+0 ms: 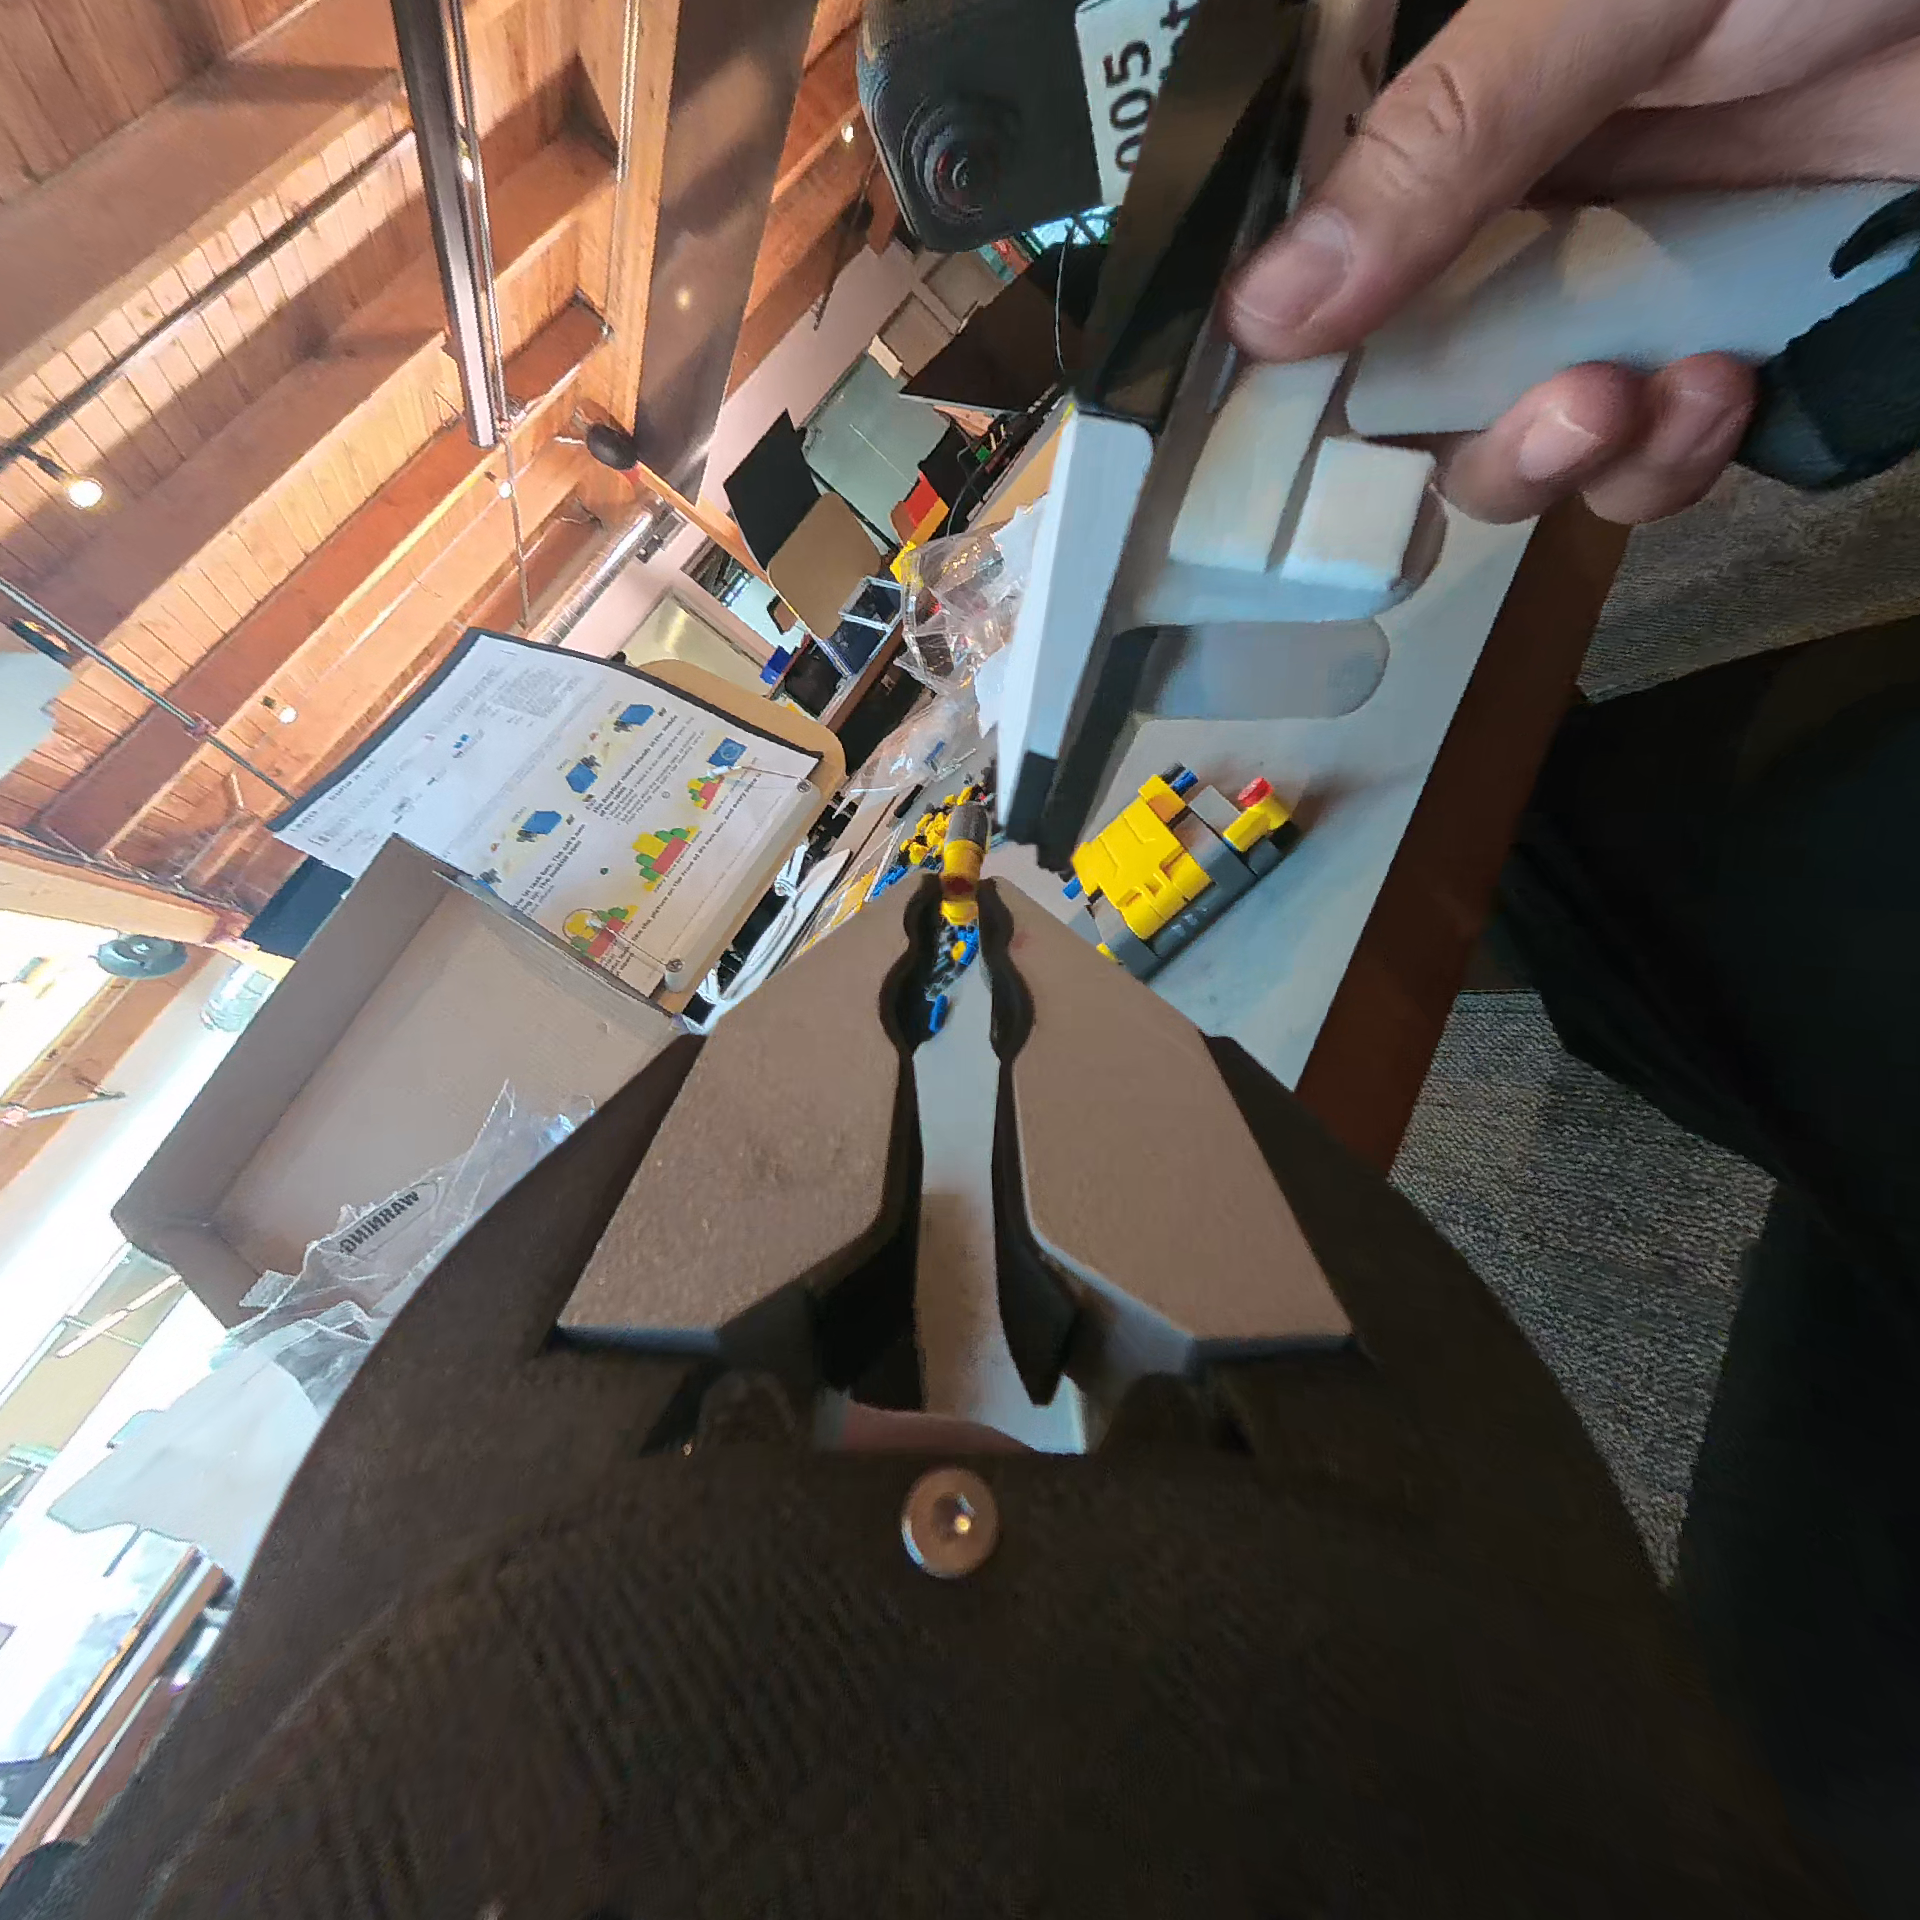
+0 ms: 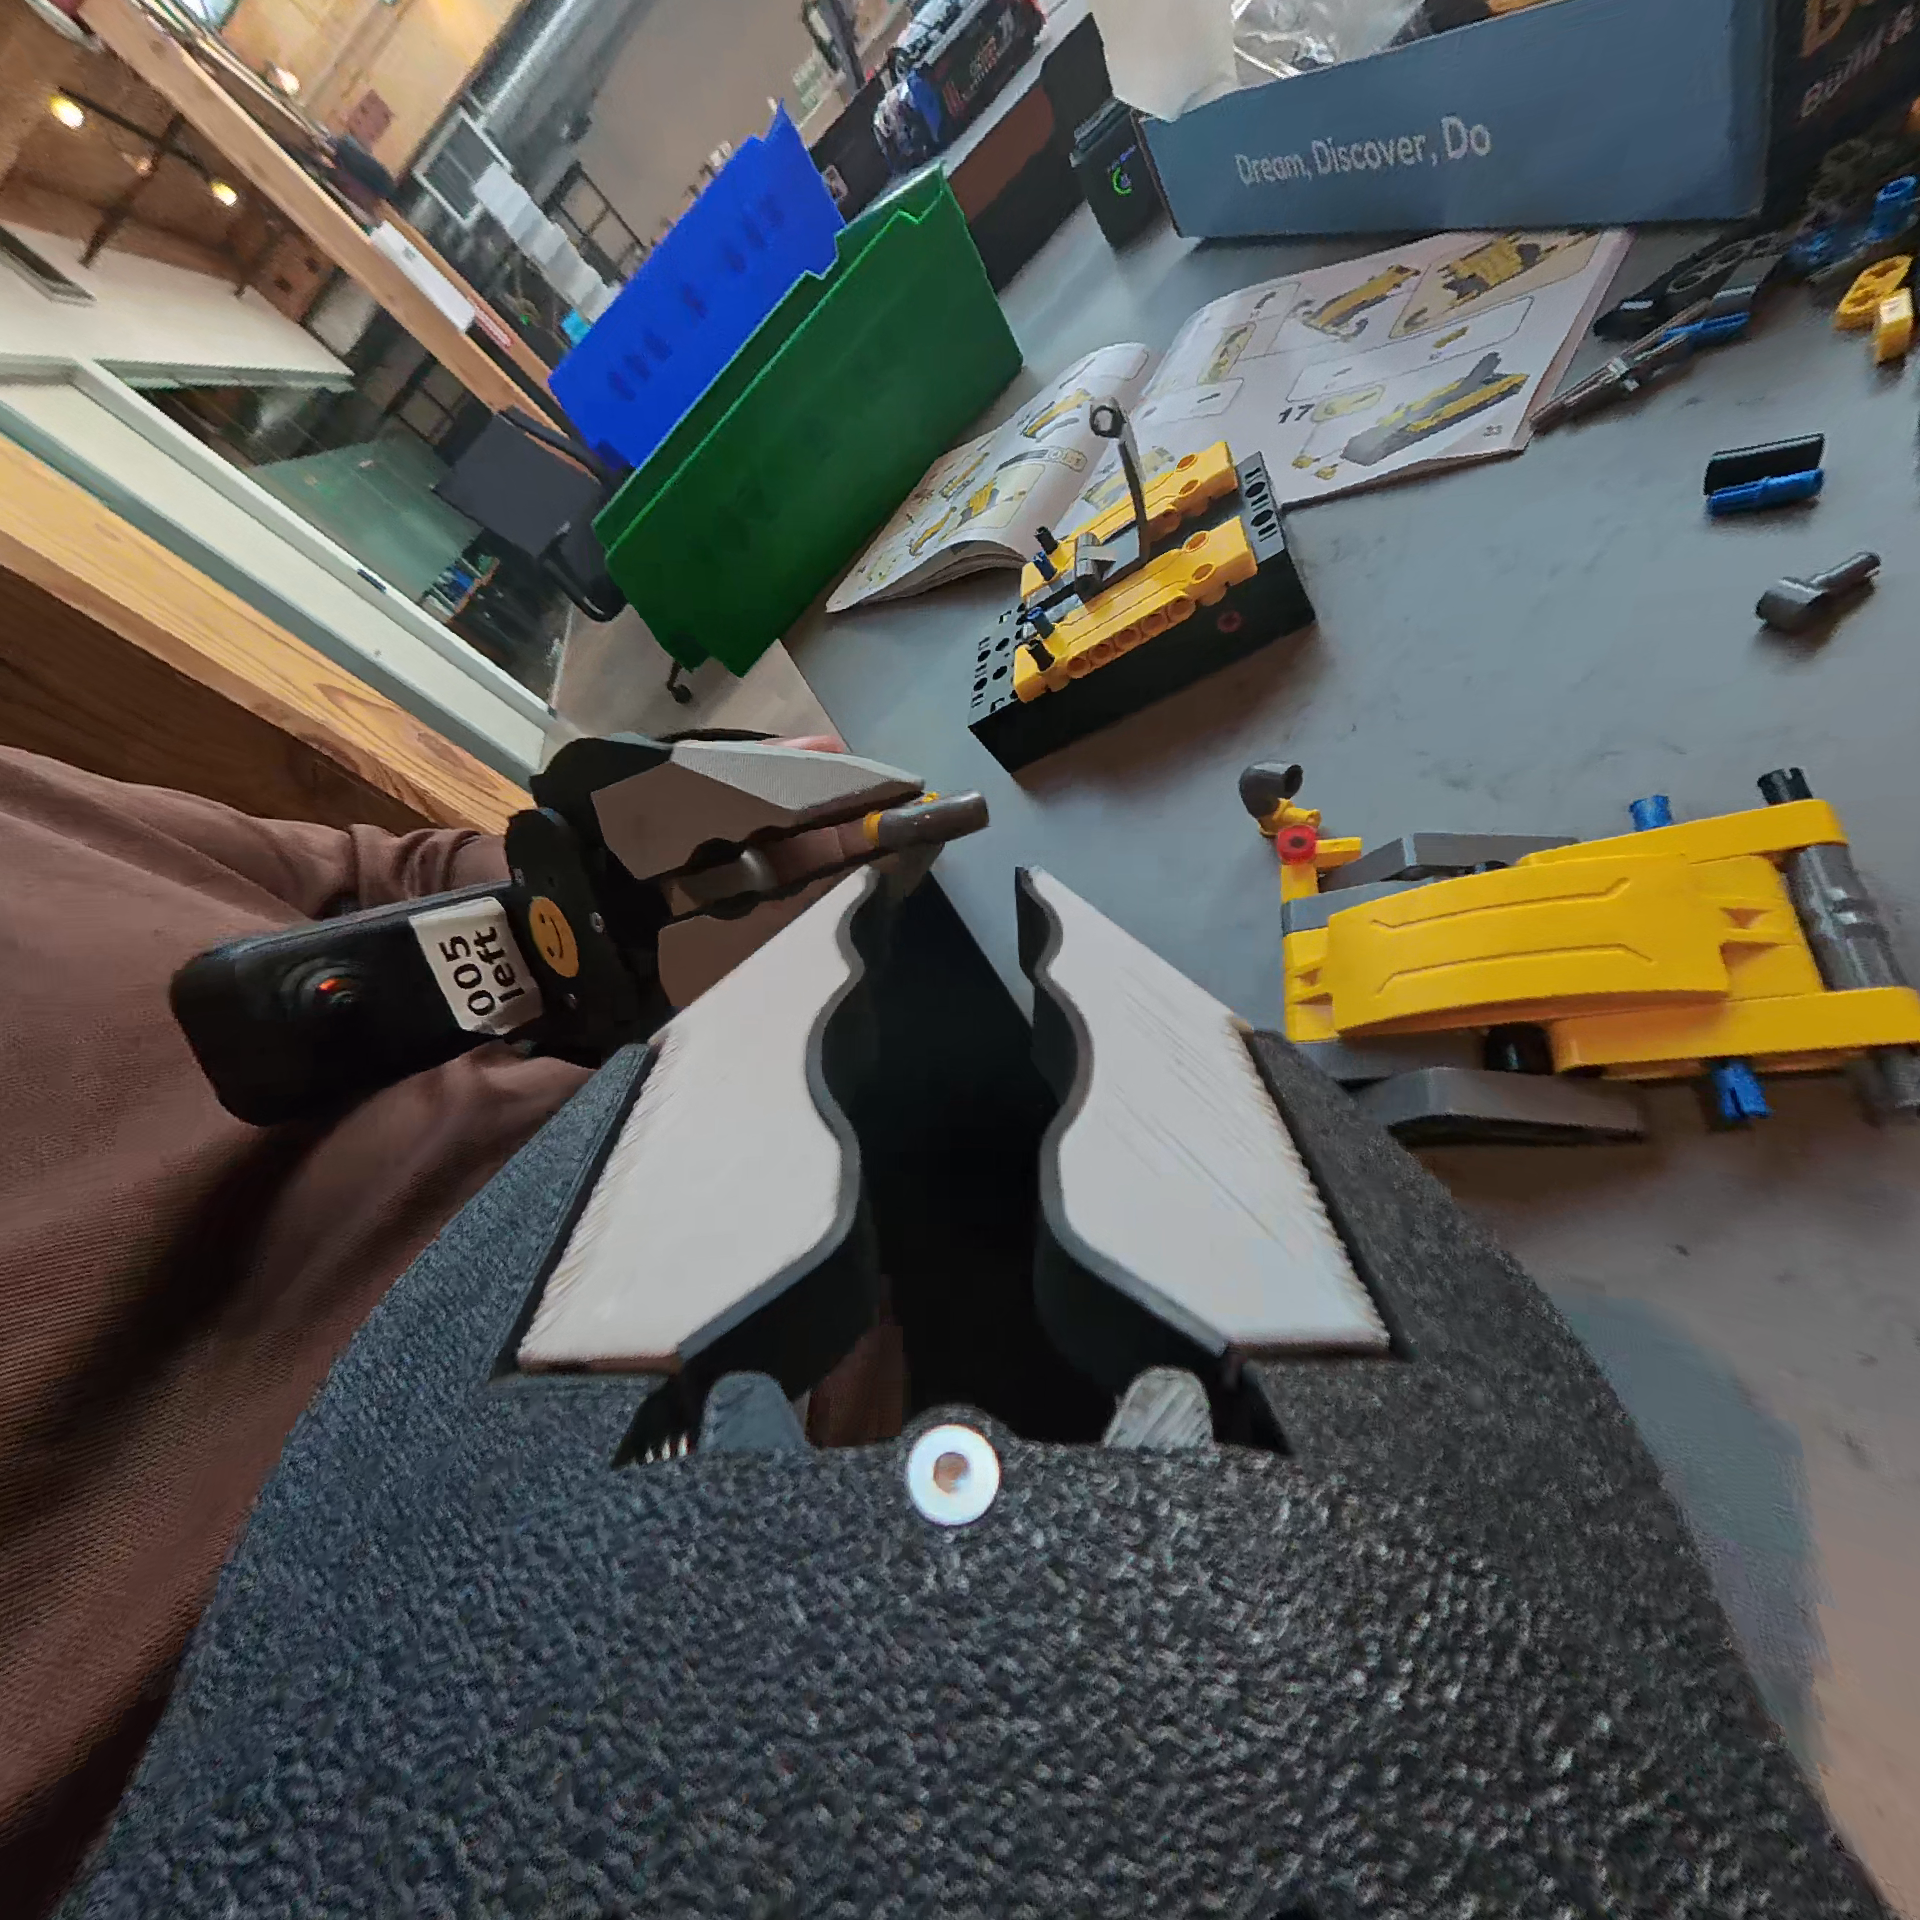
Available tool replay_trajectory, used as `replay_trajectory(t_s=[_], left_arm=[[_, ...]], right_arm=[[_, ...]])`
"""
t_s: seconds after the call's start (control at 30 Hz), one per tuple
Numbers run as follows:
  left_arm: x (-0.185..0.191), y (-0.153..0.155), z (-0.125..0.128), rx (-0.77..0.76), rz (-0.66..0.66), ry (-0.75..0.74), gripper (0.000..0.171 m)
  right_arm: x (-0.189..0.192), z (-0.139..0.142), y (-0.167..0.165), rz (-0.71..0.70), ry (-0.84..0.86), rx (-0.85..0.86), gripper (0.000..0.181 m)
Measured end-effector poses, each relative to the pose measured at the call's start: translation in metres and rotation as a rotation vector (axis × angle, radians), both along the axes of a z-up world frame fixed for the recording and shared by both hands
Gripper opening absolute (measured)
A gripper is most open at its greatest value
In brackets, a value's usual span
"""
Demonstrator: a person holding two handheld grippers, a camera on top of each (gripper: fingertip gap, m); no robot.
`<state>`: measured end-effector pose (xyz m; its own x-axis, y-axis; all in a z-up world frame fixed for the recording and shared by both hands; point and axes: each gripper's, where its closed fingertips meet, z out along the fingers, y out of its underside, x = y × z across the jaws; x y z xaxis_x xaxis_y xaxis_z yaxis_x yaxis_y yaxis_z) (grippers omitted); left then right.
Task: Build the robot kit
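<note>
- Right tongs (image 2: 945, 883) fill the bottom of the right wrist view, black textured body up close. The jaws are a fair way apart with nothing between them, just dark gap, and they sit low over the edge of the counter (image 2: 1455, 675).
- Left tongs (image 2: 894, 816) come in from centre left of that view, pinched down on a yellow-and-grey pin (image 2: 930, 816) right at the tips. In the left wrist view only a thin slit shows between the pads, and the pin (image 1: 958, 862) pokes out past them at frame centre.
- Green bin (image 2: 810, 436) and blue bin (image 2: 707, 301) stand on edge at upper left, and a blue box (image 2: 1455, 135) sits along the top.
- An open instruction booklet (image 2: 1351, 364) lies flat at upper centre.
- A yellow assembly (image 2: 1558, 966) lies at centre right, near the right tongs but not touching them.
- A black block with yellow beams (image 2: 1143, 603) sits just below the booklet.
- Loose bits at the right: a blue-and-black part (image 2: 1763, 473) and a grey connector (image 2: 1813, 592), well apart from both tongs.
- About that pin: I'd guess hard, smooth plastic that weighs next to nothing, so it's stiff but easy to twist or pop out of a pinch. The hold is on the yellow end, leaving the grey end free, which looks like the sensible place to grab it.
</note>
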<state>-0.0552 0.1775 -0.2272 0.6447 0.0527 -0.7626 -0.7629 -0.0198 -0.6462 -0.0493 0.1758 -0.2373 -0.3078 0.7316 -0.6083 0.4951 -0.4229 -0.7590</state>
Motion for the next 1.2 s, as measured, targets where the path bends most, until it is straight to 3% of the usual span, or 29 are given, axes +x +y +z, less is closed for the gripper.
replay_trajectory(t_s=[0.13, 0.4, 0.8, 1.0, 1.2], left_arm=[[0.003, 0.001, -0.003, 0.003, 0.014, 0.053, 0.004], [0.013, -0.005, 0.010, 0.096, -0.016, 0.144, 0.004], [0.012, -0.009, 0.010, 0.122, -0.023, 0.191, 0.004], [0.011, -0.006, 0.008, 0.117, -0.021, 0.196, 0.004], [0.013, -0.006, 0.010, 0.144, -0.027, 0.216, 0.004]], right_arm=[[0.002, 0.011, -0.005, 0.027, 0.037, -0.108, 0.031], [0.004, 0.019, -0.009, 0.053, 0.069, -0.220, 0.020], [0.003, 0.014, -0.019, 0.093, 0.053, -0.239, 0.021], [0.000, 0.012, -0.020, 0.090, 0.069, -0.147, 0.017], [0.003, 0.019, -0.011, 0.079, 0.098, -0.218, 0.017]])
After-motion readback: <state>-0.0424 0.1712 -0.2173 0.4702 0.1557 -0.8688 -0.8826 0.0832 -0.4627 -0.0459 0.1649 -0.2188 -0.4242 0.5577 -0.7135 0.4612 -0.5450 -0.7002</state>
